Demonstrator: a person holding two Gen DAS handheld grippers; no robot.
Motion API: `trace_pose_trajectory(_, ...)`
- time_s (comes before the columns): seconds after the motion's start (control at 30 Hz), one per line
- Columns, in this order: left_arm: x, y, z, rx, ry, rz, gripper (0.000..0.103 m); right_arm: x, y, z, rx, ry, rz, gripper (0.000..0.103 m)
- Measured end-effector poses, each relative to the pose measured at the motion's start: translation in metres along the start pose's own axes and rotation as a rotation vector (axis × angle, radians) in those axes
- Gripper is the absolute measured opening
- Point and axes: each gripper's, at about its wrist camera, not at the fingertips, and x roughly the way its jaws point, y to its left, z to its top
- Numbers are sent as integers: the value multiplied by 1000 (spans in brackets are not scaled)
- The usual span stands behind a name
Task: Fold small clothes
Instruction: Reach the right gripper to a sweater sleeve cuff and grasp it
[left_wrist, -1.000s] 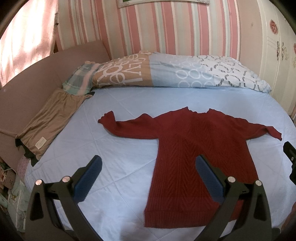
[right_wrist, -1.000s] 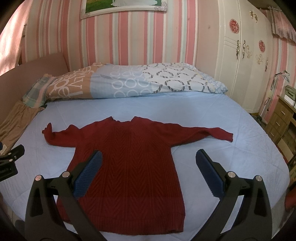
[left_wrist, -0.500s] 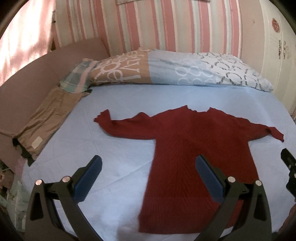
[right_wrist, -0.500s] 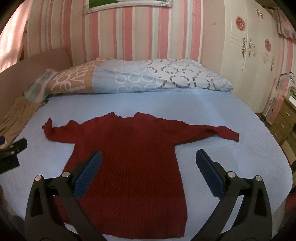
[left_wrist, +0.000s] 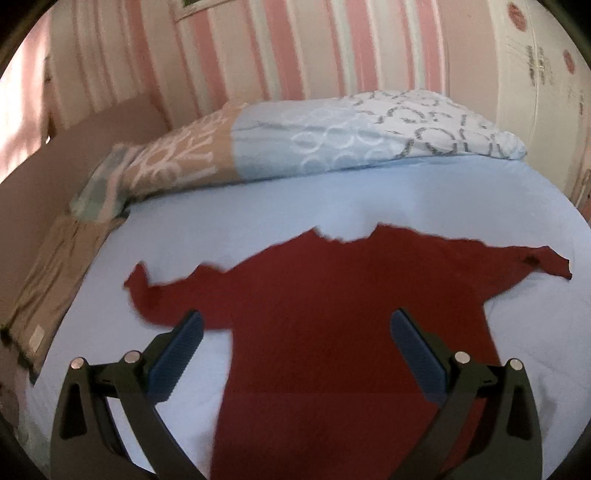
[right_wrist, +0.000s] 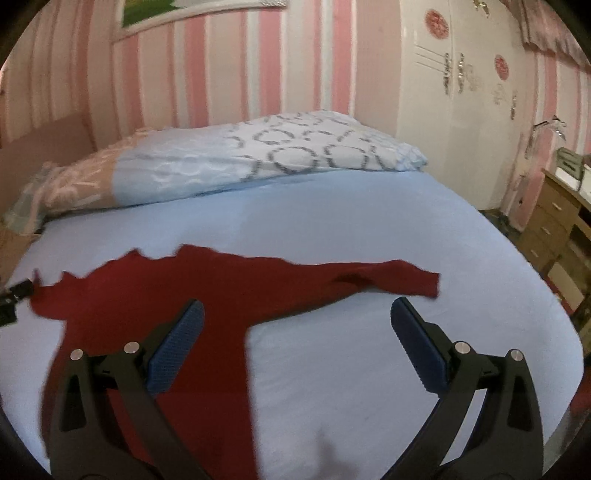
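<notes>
A dark red knitted sweater (left_wrist: 332, 314) lies flat on the light blue bed, front down or up I cannot tell, both sleeves spread sideways. My left gripper (left_wrist: 295, 343) hovers open above its body, near the left sleeve (left_wrist: 155, 291). In the right wrist view the same sweater (right_wrist: 155, 314) fills the lower left, and its right sleeve (right_wrist: 388, 282) stretches toward the middle. My right gripper (right_wrist: 295, 343) hangs open just in front of that sleeve, nothing between its fingers. The tip of the left gripper (right_wrist: 13, 299) shows at the left edge.
A long patterned pillow (left_wrist: 314, 140) lies across the head of the bed (right_wrist: 332, 221). A tan garment (left_wrist: 48, 288) rests on the brown side board at the left. A white wardrobe (right_wrist: 454, 92) and wooden drawers (right_wrist: 554, 229) stand to the right.
Both grippers have moved forward and lower over the bed: the left has swung right over the sweater's body, the right has swung toward the right sleeve. Both stay open; the sweater lies unmoved.
</notes>
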Motion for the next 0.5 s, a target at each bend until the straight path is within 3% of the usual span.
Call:
trace_pose_trajectory(0.2,53,-47,33,-17,-26,-122,101,56,-32,4,-8,24,-28,100)
trace_pose_trajectory(0.37,89,-89,45,21,-15,-99,101,103,-68,2,55,64,-55,100)
trace_pose_trajectory(0.5,118,-123,52,42,10,-105,101,151,-114,-3,188,129,-58,100)
